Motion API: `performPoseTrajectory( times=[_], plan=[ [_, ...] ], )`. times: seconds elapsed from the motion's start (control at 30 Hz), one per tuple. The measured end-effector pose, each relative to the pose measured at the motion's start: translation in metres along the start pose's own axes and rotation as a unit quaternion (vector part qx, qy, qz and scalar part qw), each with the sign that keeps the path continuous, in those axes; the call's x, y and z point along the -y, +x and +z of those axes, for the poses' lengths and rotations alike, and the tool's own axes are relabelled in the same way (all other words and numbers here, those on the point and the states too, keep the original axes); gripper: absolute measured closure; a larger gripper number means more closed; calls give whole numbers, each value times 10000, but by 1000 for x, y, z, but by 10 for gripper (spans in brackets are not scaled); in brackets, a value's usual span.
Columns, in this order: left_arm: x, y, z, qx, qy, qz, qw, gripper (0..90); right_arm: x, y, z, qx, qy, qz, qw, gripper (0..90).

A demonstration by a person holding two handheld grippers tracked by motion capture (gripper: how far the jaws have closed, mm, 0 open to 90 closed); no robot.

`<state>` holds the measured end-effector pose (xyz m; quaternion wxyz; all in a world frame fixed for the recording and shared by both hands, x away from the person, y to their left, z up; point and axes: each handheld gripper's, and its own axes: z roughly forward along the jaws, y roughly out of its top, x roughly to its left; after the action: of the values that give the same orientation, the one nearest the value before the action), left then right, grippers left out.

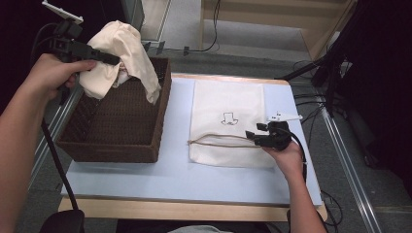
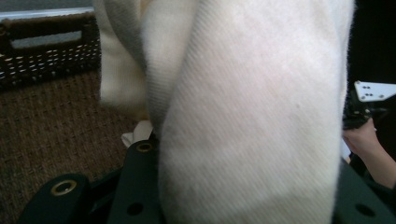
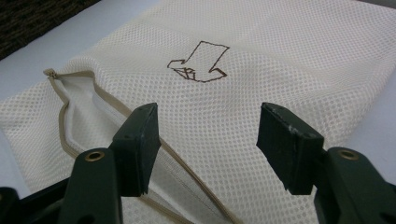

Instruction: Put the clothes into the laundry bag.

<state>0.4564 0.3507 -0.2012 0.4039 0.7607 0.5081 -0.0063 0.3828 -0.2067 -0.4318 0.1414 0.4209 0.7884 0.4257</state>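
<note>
The left gripper [image 1: 109, 59] squeezes a cream cloth [image 1: 127, 51] tight and holds it up over the far side of the brown basket [image 1: 116, 141], at the tabletop's left edge. The right gripper [image 1: 252, 137] has its jaws wide apart with nothing between them, over the mesh bag [image 1: 228, 104] near the right edge.

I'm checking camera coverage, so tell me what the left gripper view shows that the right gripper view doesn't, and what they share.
Left gripper view: a cream cloth hanging between the left gripper's jaws, above the brown woven basket, with the other hand at the right edge.

Right gripper view: the right gripper, jaws apart, over a white mesh bag with a drawn emblem and an open tan-edged zipper.

Shared: a pair of black jaws at the bottom, and the basket.
</note>
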Motion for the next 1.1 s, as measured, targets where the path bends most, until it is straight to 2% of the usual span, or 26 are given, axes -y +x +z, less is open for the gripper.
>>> performPoseTrajectory(
  times=[0.13,0.37,0.57,0.77,1.1],
  plan=[
    [-4,-16,0,179,-1,170,9997,601,1,0,0,7,18,-19,10000,405],
    [-12,-44,10,304,141,568,9978,600,0,0,-2,16,36,-15,10000,421],
    [-17,-64,24,452,302,708,9960,598,0,-1,-2,-4,55,12,10000,432],
    [-21,-88,36,709,413,874,9928,596,0,-1,-3,-20,83,57,9999,449],
    [-16,-124,60,1019,611,1309,9842,592,0,-2,-8,-7,33,115,9999,457]
  ],
)
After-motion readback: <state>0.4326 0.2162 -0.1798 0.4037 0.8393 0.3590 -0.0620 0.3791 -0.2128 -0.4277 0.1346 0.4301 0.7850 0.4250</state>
